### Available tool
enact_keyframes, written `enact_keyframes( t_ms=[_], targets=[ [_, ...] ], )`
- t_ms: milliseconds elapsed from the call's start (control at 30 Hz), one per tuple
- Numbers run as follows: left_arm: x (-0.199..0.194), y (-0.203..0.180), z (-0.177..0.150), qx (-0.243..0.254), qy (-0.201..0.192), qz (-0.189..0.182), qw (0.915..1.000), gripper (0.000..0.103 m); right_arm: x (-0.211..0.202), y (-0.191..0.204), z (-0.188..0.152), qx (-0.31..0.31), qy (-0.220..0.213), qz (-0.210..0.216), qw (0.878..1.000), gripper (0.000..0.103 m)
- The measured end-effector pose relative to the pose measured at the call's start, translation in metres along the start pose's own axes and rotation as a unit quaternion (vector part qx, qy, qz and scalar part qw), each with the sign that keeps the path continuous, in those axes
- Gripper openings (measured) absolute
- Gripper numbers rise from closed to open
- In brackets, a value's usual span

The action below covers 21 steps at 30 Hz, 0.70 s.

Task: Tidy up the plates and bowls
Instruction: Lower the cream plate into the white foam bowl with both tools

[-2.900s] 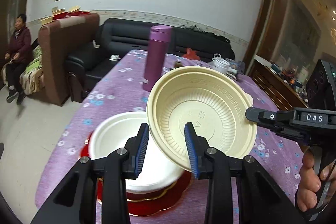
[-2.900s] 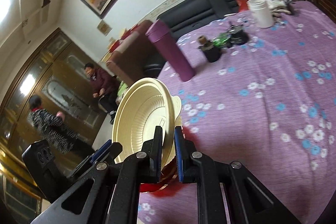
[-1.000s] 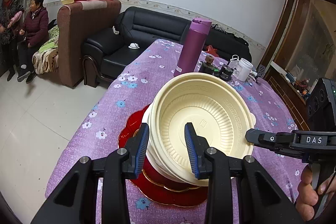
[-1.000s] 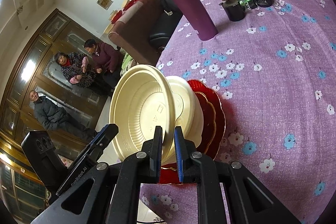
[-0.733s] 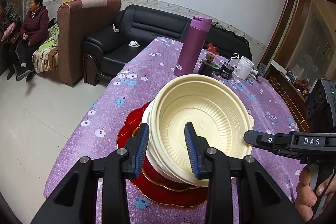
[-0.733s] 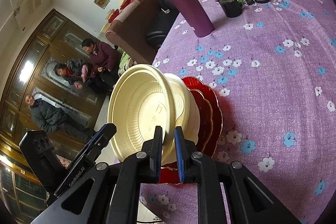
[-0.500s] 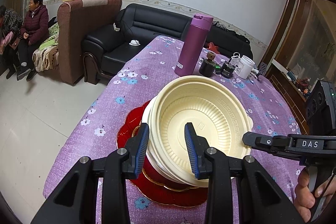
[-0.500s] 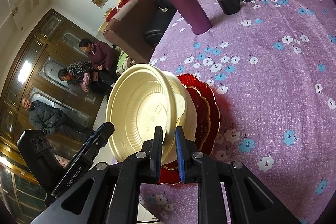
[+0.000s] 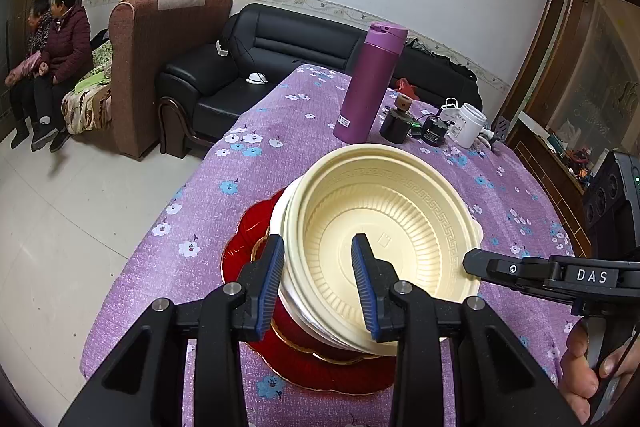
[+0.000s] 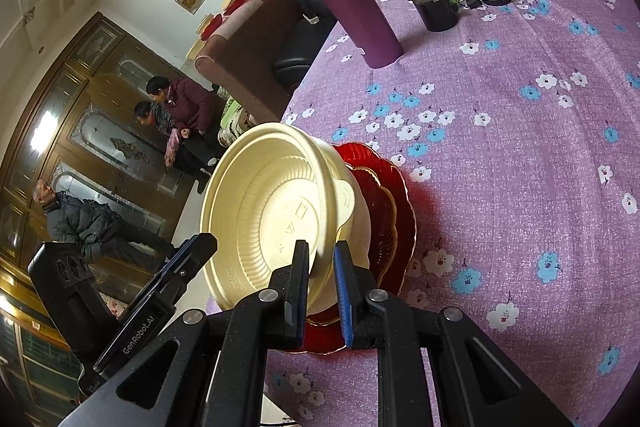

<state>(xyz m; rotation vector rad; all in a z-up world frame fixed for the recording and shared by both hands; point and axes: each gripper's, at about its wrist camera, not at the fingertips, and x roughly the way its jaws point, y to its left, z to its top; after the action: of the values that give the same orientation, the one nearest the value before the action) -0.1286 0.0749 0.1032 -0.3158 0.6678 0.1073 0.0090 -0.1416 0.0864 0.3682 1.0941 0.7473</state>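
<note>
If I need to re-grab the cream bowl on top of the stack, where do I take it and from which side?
Take the cream bowl by its thin flared rim, one finger inside and one outside. Come from the near table edge, where the rim overhangs the white bowl and red plates below. The right gripper already straddles that rim; the purple flask crowds the far side.

A: Cream bowl (image 9: 384, 223), a key-pattern band along its rim, ribbed inside. Red plates (image 9: 320, 359), gold-edged.

B: Purple tablecloth (image 10: 520, 147), blue and white flowers. Far bottle (image 9: 370, 83) magenta.
</note>
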Motion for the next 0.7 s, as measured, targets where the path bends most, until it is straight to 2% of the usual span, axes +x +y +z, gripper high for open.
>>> enact_keyframes(
  t_ms=[700],
  targets=[
    [0.0031, 0.0001, -0.0033, -0.001, 0.002, -0.001, 1.0000, 0.033, -0.0003, 0.0017, -0.0011, -0.007, 0.000, -0.008, 1.000, 0.023]
  ],
)
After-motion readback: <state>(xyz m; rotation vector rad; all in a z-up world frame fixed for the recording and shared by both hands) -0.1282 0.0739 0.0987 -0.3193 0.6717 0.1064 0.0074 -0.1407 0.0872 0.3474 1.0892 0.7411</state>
